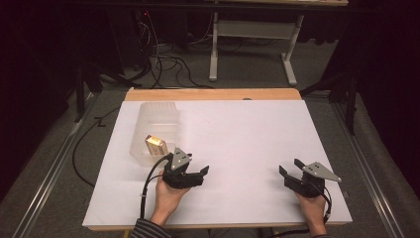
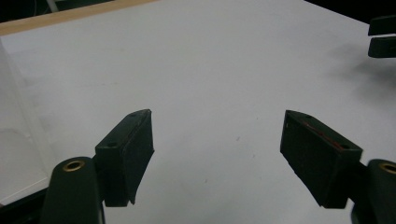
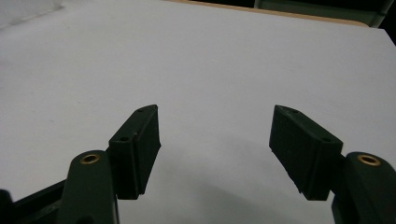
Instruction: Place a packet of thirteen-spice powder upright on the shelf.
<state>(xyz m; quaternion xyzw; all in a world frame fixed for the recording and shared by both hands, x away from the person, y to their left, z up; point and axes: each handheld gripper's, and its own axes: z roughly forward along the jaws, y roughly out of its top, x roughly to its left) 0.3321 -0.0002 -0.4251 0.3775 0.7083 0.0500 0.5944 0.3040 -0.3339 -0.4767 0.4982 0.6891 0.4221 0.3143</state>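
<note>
A clear plastic container [image 1: 157,126] stands on the left part of the white board [image 1: 237,144]. A small yellow-brown box [image 1: 155,144] lies inside it, near its front end. My left gripper [image 1: 190,166] hovers just right of the container's front corner, open and empty. In the left gripper view its jaws [image 2: 218,114] stand wide apart over bare board, with the container wall [image 2: 14,121] at the left. My right gripper [image 1: 291,167] is near the board's front right, also open and empty. Its jaws [image 3: 215,108] are spread over bare white board.
The board lies on a wooden table [image 1: 213,94] whose far edge shows behind it. Cables [image 1: 168,62] and a white table frame [image 1: 250,44] sit on the floor beyond. The right gripper's jaw tips [image 2: 382,39] show at the far right of the left gripper view.
</note>
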